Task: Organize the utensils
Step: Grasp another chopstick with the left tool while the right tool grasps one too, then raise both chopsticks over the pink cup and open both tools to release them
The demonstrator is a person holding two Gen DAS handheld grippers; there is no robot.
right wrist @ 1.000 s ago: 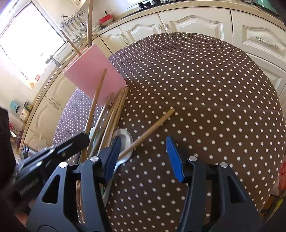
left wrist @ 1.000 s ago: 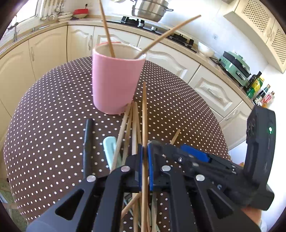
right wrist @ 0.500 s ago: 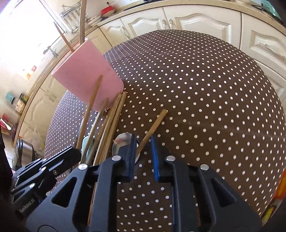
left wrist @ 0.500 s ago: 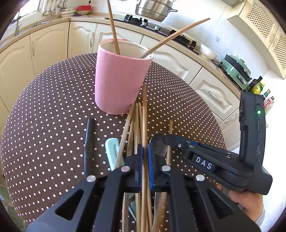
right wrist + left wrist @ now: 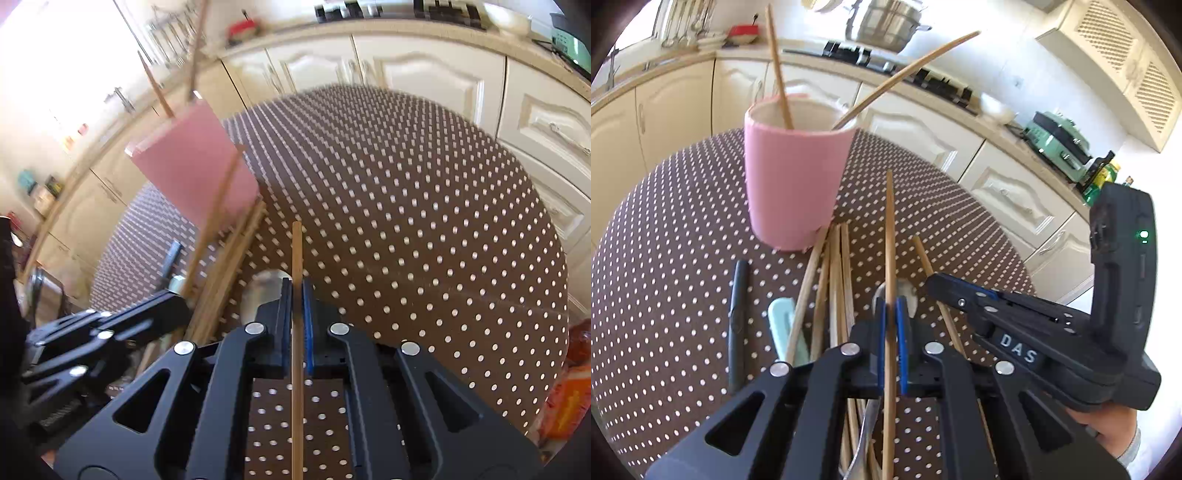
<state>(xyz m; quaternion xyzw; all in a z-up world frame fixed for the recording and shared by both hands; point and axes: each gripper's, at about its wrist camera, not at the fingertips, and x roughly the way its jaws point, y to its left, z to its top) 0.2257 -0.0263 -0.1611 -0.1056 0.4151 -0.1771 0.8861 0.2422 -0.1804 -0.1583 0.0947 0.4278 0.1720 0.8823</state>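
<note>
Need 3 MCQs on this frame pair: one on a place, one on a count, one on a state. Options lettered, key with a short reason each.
1. Where do the loose chopsticks lie?
A. Inside a drawer
B. On the dotted tablecloth, in front of the pink cup
C. On the stove

2. How many chopsticks stand in the pink cup?
A. None
B. Two
C. Five

3. What is the state of the right gripper?
A. Shut on a single chopstick
B. Wide open, nothing between the jaws
C. Shut on a spoon

Key: 1 B, the bundle rests on the cloth with its tips by the cup's base. 2 B, two sticks lean out of the rim in the left wrist view. 3 A, the blue pads have just closed and clamp one stick that runs straight between them; the left gripper likewise clamps a chopstick of its own.
</note>
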